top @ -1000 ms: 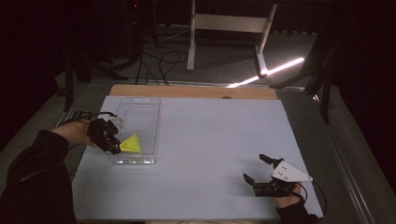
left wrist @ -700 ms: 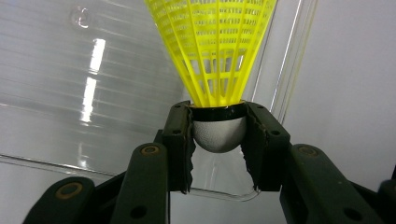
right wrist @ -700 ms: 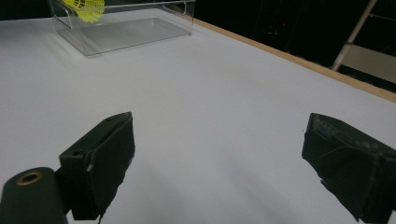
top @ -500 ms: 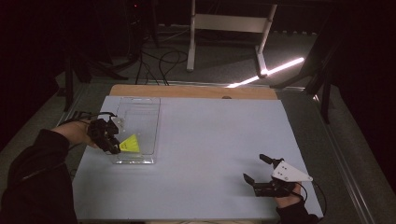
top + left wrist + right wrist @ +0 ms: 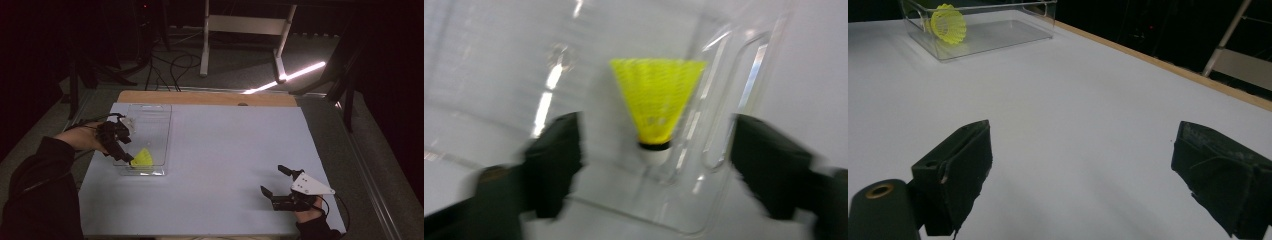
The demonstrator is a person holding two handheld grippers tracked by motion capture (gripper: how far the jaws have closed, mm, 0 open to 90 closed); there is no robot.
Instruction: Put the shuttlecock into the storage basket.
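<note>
A yellow shuttlecock (image 5: 142,158) lies in the near end of a clear plastic bin (image 5: 152,125) at the table's left. My left gripper (image 5: 125,152) hovers at the bin's near left corner, open. In the left gripper view its blurred black jaws stand wide apart on either side of the shuttlecock (image 5: 656,105), whose white cork points toward the camera; nothing touches it. My right gripper (image 5: 273,180) rests open near the front right edge of the table, its jaws empty. From the right gripper view the shuttlecock (image 5: 948,24) and bin (image 5: 1013,37) appear far off.
A pale mat (image 5: 225,150) covers the table, with a wooden strip (image 5: 210,98) along the far edge. Beyond the table stand a white frame leg (image 5: 280,55) and cables on a dark floor.
My left gripper has shifted slightly over the bin's near end and the shuttlecock sits a touch lower. The right gripper has not moved.
</note>
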